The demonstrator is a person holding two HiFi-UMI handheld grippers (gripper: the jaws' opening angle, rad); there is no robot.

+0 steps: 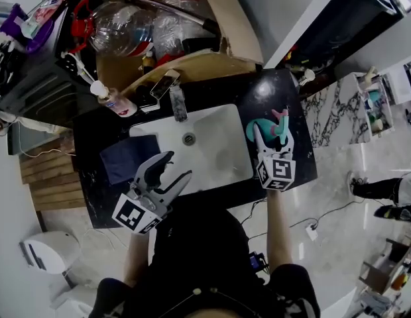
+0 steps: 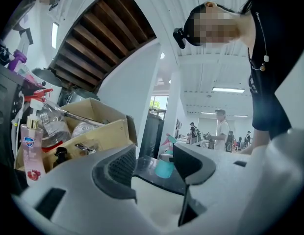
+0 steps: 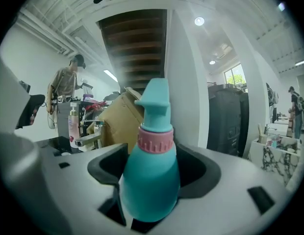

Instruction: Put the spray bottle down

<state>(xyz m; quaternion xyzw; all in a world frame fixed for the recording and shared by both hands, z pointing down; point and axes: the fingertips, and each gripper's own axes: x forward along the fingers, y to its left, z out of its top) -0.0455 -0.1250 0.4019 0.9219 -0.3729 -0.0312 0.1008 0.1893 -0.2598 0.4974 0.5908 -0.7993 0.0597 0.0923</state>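
Observation:
The spray bottle (image 1: 277, 123) is teal with a pink collar and a teal trigger head. It stands upright between the jaws of my right gripper (image 1: 272, 136), which is shut on its body above the black counter (image 1: 288, 88), right of the sink. In the right gripper view the spray bottle (image 3: 151, 180) fills the gap between both pads of the right gripper (image 3: 152, 173). My left gripper (image 1: 179, 166) hangs open and holds nothing over the sink's front left corner. In the left gripper view the left gripper (image 2: 152, 163) frames the distant spray bottle (image 2: 165, 166).
A white sink basin (image 1: 215, 152) with a faucet (image 1: 177, 102) is set in the counter. A dark blue cloth (image 1: 124, 159) lies to its left, with a pink soap bottle (image 1: 114, 101) behind. A cardboard box (image 1: 229, 25) with several plastic bottles stands at the back.

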